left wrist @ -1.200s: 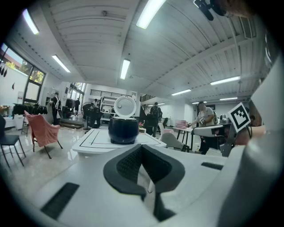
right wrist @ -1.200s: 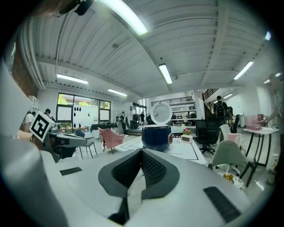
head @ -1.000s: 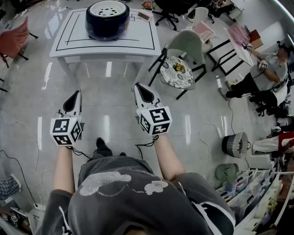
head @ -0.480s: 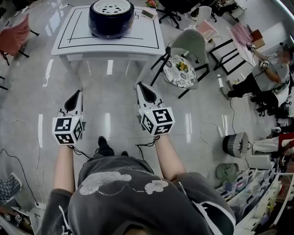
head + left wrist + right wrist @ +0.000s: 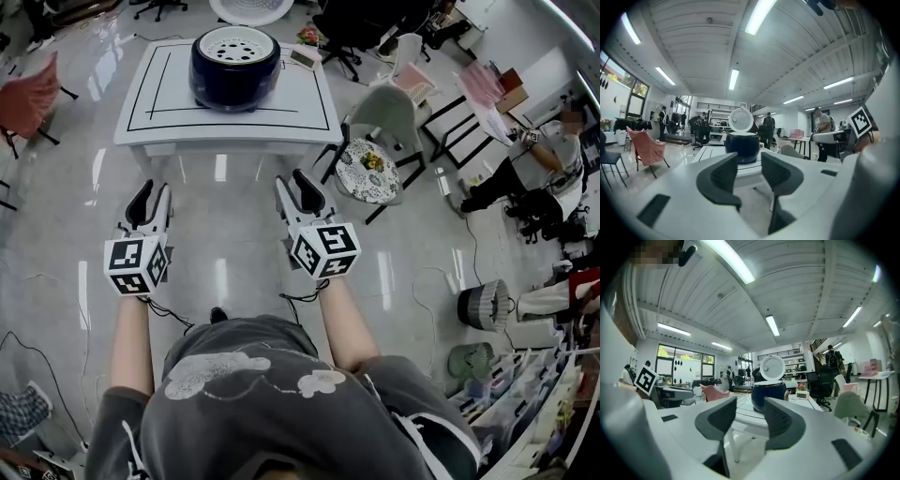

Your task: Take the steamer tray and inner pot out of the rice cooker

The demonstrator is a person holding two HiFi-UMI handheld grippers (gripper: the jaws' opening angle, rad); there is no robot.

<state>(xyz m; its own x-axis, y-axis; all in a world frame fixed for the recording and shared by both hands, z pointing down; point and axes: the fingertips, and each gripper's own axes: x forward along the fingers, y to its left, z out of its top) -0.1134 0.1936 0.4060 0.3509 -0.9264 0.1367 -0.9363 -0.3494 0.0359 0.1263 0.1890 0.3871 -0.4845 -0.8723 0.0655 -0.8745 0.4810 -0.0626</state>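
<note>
Rice cooker (image 5: 234, 58) sits at the upper middle of the head view, dark blue, on the white counter (image 5: 159, 108), inside a black outline marked on the counter's top. Its lid (image 5: 251, 7) stands open at the far side, and the white perforated steamer tray (image 5: 234, 42) fills its mouth. I cannot see the inner pot; it may lie under the tray, which covers whatever is below it.

Both tools hang over the glossy floor (image 5: 225, 234), well short of the counter's near edge. The left tongs (image 5: 152, 194) are at left of centre and the right tongs (image 5: 293, 185) just right of centre. Each points up the frame toward the counter.

In the left gripper view the left tongs (image 5: 749, 161) have just been opening. Their dark pads stand apart with nothing between them, and the cooker (image 5: 742, 146) shows far off through the gap. The right gripper view gives the same reading for the right tongs (image 5: 750, 406): just been opening, pads parted, empty, with the cooker (image 5: 768, 397) beyond them on the counter.

A chair with a floral cushion (image 5: 367, 169) stands just right of the counter, and a pink chair (image 5: 28, 80) is at the far left edge.
</note>
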